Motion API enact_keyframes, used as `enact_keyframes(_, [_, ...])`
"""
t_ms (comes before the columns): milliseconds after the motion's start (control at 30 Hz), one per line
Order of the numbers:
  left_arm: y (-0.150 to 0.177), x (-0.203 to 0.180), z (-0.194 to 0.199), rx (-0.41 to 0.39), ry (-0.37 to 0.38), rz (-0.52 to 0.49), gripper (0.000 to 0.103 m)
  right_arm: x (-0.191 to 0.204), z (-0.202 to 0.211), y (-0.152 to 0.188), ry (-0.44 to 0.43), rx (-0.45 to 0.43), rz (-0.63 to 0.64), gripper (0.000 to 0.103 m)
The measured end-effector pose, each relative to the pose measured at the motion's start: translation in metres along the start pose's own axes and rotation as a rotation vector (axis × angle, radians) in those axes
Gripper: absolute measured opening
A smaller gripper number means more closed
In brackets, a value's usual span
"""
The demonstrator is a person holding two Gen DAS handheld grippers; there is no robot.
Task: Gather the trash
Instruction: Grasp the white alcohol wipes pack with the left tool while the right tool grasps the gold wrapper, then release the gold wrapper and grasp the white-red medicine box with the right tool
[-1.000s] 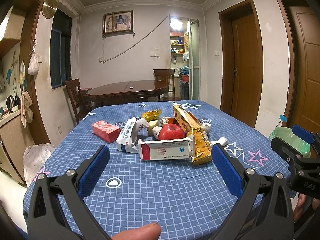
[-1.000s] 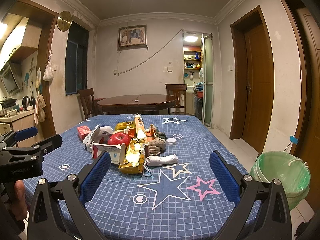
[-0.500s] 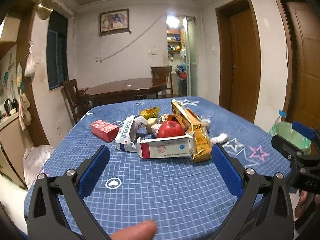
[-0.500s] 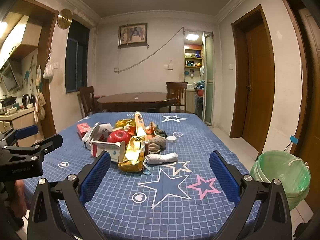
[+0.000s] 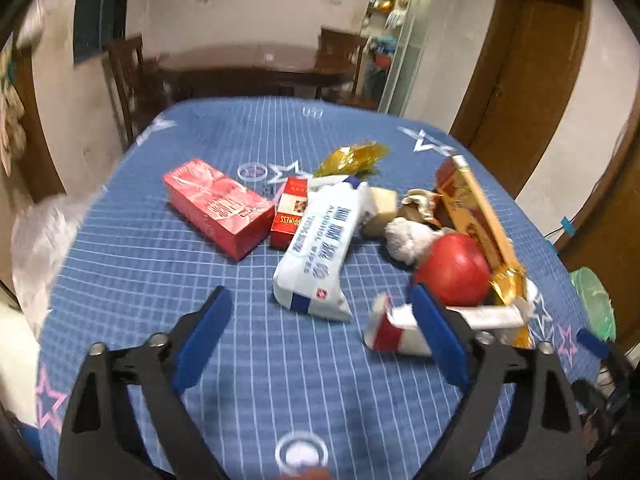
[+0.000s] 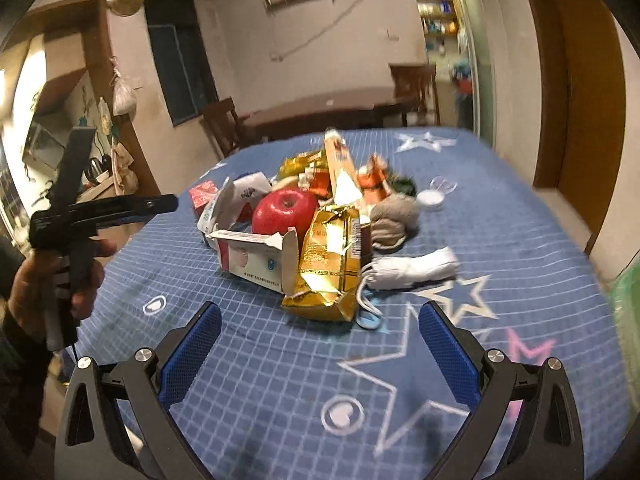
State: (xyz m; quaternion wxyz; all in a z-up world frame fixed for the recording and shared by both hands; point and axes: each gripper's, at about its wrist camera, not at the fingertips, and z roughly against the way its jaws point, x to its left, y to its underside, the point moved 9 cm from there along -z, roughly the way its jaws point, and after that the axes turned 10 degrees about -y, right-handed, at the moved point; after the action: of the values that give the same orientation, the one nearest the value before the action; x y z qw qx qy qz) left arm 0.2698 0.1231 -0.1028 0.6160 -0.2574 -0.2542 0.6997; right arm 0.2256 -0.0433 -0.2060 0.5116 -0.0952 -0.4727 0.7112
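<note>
A heap of trash lies on the blue star-patterned tablecloth (image 5: 132,264): a red box (image 5: 218,208), a white wipes packet (image 5: 320,248), a small red-and-white pack (image 5: 289,212), a torn white-and-red carton (image 6: 256,256), a gold foil bag (image 6: 328,268), a red apple (image 6: 284,210) and a white face mask (image 6: 412,270). My left gripper (image 5: 320,340) hovers just before the wipes packet, its jaws closing with nothing between them. My right gripper (image 6: 320,356) is open in front of the gold bag, nothing in it. The left gripper also shows at the left edge of the right wrist view, in a hand (image 6: 56,280).
A green-lined trash bin (image 5: 592,300) stands off the table's right side. A white bag (image 5: 40,240) sits on the floor to the left. A brown dining table (image 6: 320,110) with chairs stands behind. Brown doors line the right wall.
Both grippers have swept forward and tilted down toward the trash pile, which now looms much closer. The left gripper's jaws stand narrower than before.
</note>
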Motion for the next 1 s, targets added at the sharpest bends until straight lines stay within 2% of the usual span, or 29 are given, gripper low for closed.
enact_keyframes(100, [-0.003,-0.004,-0.034,0.068,0.012,0.006,0.077,-0.005,-0.020,-0.006,-0.018,0.038,-0.030,0.098])
enact_keyframes(167, [-0.005,-0.009,-0.045,0.076,0.001,-0.018,0.076,-0.003,-0.030,-0.009,-0.025,0.059,-0.029,0.094])
enact_keyframes(333, [-0.007,-0.024,-0.064,0.092,-0.028,-0.075,0.066,-0.003,-0.050,-0.011,0.004,0.107,-0.018,0.074])
enact_keyframes(400, [-0.007,-0.024,-0.069,0.084,-0.061,-0.102,0.066,-0.006,-0.059,-0.013,0.023,0.119,-0.016,0.072])
enact_keyframes(500, [-0.008,-0.023,-0.074,0.081,-0.083,-0.114,0.056,-0.009,-0.071,-0.014,0.057,0.126,-0.001,0.070])
enact_keyframes(567, [-0.008,-0.018,-0.077,0.077,-0.098,-0.109,0.044,-0.009,-0.076,-0.014,0.078,0.132,0.014,0.063])
enact_keyframes(700, [-0.007,-0.016,-0.079,0.055,-0.102,-0.107,0.043,-0.013,-0.082,-0.016,0.103,0.113,0.028,0.051])
enact_keyframes(900, [0.004,-0.016,-0.057,-0.008,-0.108,-0.101,0.041,-0.009,-0.059,-0.016,0.101,0.033,0.054,0.050])
enact_keyframes(1000, [0.008,-0.016,-0.031,-0.073,-0.117,-0.091,0.041,-0.002,-0.035,-0.022,0.116,-0.045,0.082,0.050])
